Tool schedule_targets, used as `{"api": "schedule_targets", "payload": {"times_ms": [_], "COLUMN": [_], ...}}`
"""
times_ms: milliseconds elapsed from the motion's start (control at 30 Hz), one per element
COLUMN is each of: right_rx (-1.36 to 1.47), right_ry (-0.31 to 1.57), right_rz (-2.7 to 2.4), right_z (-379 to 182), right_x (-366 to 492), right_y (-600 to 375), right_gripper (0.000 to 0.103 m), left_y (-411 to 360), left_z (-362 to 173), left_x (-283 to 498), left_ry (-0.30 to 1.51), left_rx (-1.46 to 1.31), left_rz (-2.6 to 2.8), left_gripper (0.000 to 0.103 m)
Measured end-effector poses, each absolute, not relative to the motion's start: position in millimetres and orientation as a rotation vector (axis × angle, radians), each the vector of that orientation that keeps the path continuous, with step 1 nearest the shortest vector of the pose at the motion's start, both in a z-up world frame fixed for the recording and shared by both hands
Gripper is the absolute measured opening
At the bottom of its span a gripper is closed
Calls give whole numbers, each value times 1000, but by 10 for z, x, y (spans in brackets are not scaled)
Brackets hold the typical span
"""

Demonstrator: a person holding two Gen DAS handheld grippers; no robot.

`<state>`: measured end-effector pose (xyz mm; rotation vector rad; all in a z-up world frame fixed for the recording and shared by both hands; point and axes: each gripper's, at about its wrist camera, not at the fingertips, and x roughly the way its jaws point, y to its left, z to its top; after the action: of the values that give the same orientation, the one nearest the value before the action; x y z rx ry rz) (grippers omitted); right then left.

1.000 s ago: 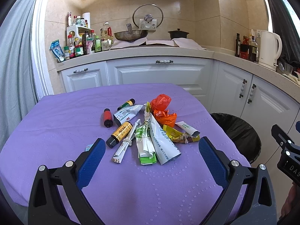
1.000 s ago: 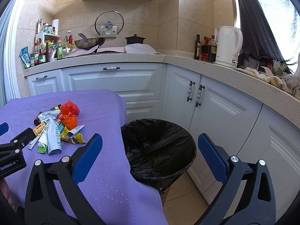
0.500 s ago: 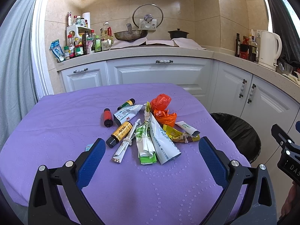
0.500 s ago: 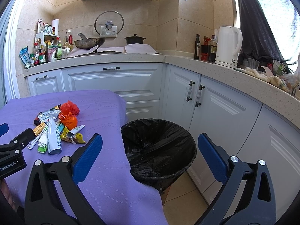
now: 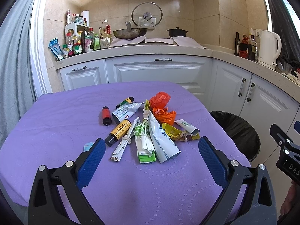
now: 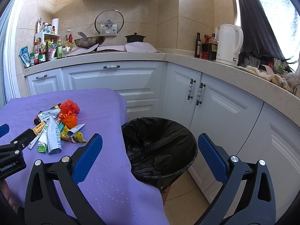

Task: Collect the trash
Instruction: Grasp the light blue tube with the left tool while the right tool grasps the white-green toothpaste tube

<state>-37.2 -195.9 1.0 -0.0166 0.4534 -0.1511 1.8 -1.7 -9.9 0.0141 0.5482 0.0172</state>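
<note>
A pile of trash lies on the purple tablecloth [image 5: 56,116]: orange plastic bags [image 5: 161,106], a white-green wrapper [image 5: 163,140], a yellow wrapper [image 5: 176,134], a yellow-labelled bottle [image 5: 119,132], a red bottle [image 5: 106,115] and other packets. The pile also shows in the right wrist view [image 6: 56,127]. My left gripper [image 5: 150,155] is open and empty, just short of the pile. My right gripper [image 6: 150,153] is open and empty, above the black-lined trash bin [image 6: 159,146] beside the table.
White kitchen cabinets [image 6: 131,82] stand behind the table. The counter holds a wok [image 5: 129,32], spice bottles [image 5: 78,43] and a white kettle [image 6: 228,45]. The bin also shows in the left wrist view [image 5: 236,131], right of the table edge.
</note>
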Motion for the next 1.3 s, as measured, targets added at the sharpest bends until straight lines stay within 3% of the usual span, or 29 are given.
{"api": "schedule_targets", "payload": {"times_ms": [333, 400, 433, 467, 667, 1300], "right_rx": [-17, -16, -17, -18, -23, -61], "right_ry": [470, 474, 475, 478, 519, 596], "right_rz": [-152, -149, -150, -145, -97, 32], "right_z": [-51, -62, -66, -72, -143, -331], "right_x": [-305, -284, -272, -258, -118, 398], "right_y": [-1895, -1882, -1878, -1865, -1786, -1307], "right_gripper": [100, 99, 98, 97, 78, 76], "left_y": [38, 64, 77, 95, 244, 1004], "left_z": [-96, -102, -111, -130, -240, -545], "left_x": [49, 67, 79, 96, 150, 322], "left_ry": [568, 575, 582, 597, 642, 758], "left_rx": [5, 1, -1, -2, -16, -98], "left_rz": [8, 10, 10, 8, 35, 228], "left_gripper": [96, 89, 74, 69, 63, 62]}}
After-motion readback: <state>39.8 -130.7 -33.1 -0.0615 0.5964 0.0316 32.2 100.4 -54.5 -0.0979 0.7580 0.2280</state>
